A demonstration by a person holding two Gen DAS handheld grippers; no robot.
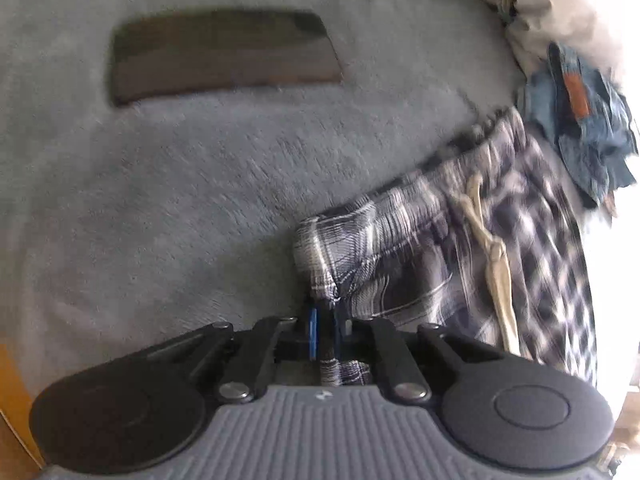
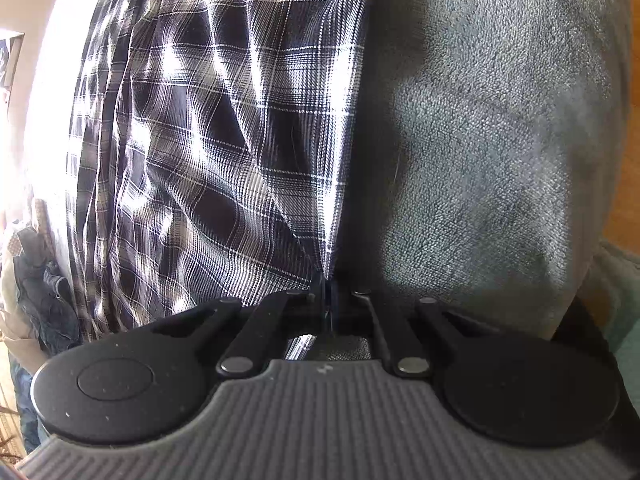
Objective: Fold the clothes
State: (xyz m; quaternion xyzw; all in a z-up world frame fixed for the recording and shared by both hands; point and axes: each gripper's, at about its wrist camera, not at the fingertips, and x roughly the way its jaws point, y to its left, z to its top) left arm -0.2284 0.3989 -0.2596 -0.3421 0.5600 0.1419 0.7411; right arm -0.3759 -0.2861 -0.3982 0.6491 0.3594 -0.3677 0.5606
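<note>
The plaid shorts (image 1: pixel 460 240) lie partly spread on a grey fleece blanket (image 1: pixel 200 184), their gathered waistband running up to the right and a pale drawstring (image 1: pixel 492 256) trailing down the front. The left hand-held gripper (image 1: pixel 325 328) is closed narrow on a bunched corner of the waistband, with cloth pinched between its blue pads (image 1: pixel 312 332). This is thin woven cotton by the look of it: light, soft and limp, so it will sag and crease wherever it is not held (the elastic waist is probably the firmest place to grip). 2 holds kept well apart should keep an edge taut for a fold.

The left wrist view alone shows a dark folded garment (image 1: pixel 224 52) lying flat farther back on the blanket, plus a heap of unfolded clothes (image 1: pixel 576 92) at the right edge, denim among them.

The right wrist view shows the shorts (image 2: pixel 224 120) up close, draped in loose diagonal wrinkles, and the right hand-held gripper (image 2: pixel 326 304) closed narrow on their straight edge where plaid meets blanket (image 2: pixel 480 140). That edge is out of the left view.
</note>
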